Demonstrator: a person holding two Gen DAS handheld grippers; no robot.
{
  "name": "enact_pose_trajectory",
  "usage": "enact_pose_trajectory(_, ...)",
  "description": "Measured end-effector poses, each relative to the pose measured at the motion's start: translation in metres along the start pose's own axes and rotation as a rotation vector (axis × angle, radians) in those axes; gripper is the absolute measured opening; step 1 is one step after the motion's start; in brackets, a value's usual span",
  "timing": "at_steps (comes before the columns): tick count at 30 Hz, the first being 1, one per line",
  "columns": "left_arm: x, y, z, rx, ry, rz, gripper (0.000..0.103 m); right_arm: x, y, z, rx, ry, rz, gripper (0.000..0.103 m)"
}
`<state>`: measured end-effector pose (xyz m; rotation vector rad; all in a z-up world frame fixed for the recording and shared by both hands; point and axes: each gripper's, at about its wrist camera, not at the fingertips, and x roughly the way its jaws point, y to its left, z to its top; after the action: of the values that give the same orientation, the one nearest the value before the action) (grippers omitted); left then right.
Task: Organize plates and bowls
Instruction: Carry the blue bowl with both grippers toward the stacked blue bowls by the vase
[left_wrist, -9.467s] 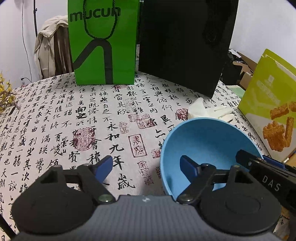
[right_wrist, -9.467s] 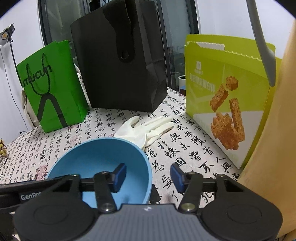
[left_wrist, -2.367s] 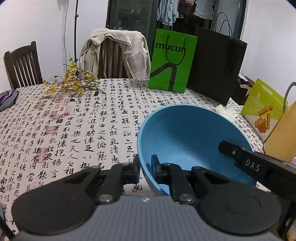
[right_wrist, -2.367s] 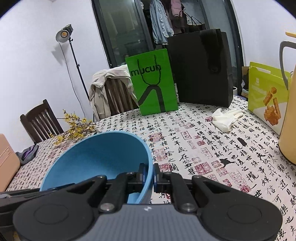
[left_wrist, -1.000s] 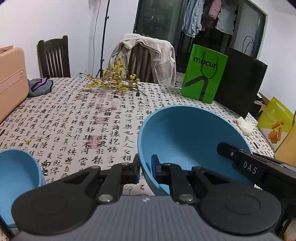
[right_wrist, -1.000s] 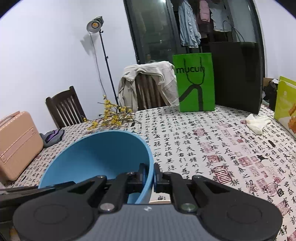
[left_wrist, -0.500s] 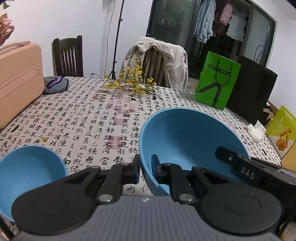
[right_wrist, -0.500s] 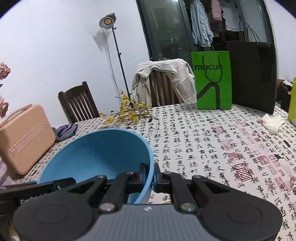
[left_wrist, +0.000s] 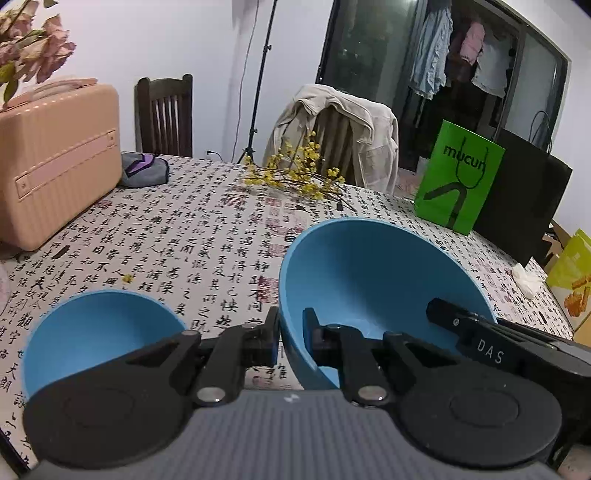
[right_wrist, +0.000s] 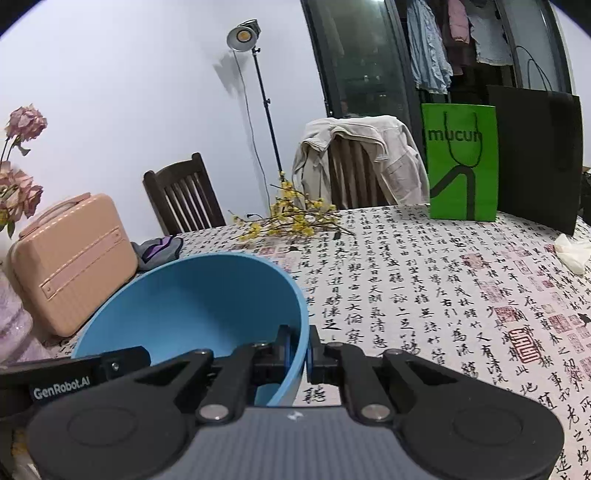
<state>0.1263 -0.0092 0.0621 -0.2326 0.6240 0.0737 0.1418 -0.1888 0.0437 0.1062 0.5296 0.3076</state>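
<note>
Probably light, rigid and slick: blue bowl (left_wrist: 373, 273) pinched at opposite rim walls by left gripper (left_wrist: 290, 338) and right gripper (right_wrist: 300, 349), both clamped tight.

Both views were evenly and softly lit, a little dim and cool. In the right wrist view a studio lamp (right_wrist: 243, 35) glowed at upper centre and threw its stand's shadow on the white wall (right_wrist: 129, 92). The glass door (left_wrist: 369, 74) behind was dark. Fisheye curvature bent the edges, with black corners. Focus was sharp, without visible motion blur or glare
</note>
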Motion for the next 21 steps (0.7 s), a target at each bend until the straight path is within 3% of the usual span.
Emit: enact_pose_trajectory(21, -0.020, 0.050, 0.002, -0.058, -0.037, 0.055, 0.013, 0.009, 0.053, 0.001, -0.043, 0.010, 0.073, 0.008)
